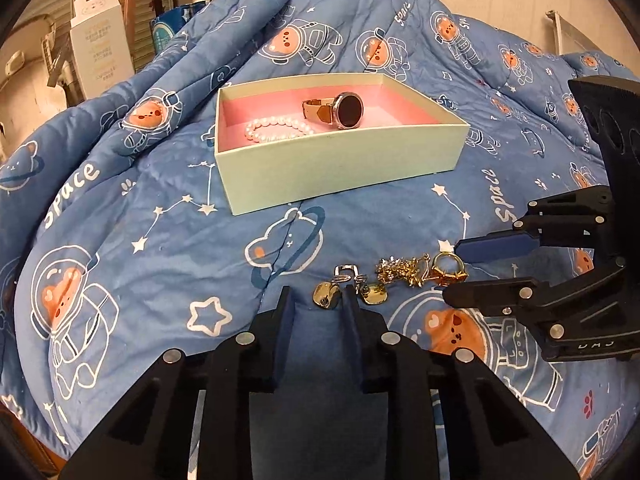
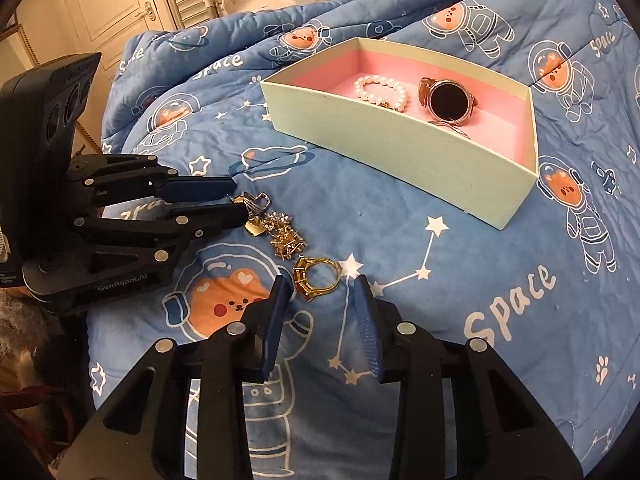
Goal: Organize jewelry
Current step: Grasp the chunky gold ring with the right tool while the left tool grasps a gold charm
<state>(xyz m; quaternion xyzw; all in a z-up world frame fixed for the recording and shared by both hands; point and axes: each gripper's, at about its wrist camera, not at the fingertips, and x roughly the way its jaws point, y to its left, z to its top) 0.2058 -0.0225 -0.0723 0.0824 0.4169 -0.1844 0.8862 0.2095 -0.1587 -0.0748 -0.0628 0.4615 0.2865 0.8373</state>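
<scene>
A pale green box [image 1: 340, 164] with a pink lining sits on the blue space quilt and holds a pearl bracelet [image 1: 276, 130] and a watch [image 1: 344, 110]; the box [image 2: 400, 148] also shows in the right wrist view. A pile of gold jewelry lies in front: earrings [image 1: 348, 290], a gold chain [image 1: 400, 272] and a gold ring [image 2: 318, 276]. My left gripper [image 1: 316, 296] is open, its right finger at the earrings. My right gripper [image 2: 320, 284] is open, with the ring lying between its fingertips.
The blue quilt [image 1: 160, 240] is rumpled into folds behind the box. A white carton [image 1: 100, 48] and shelving stand at the back left. A door and louvred panels [image 2: 120, 4] lie beyond the bed.
</scene>
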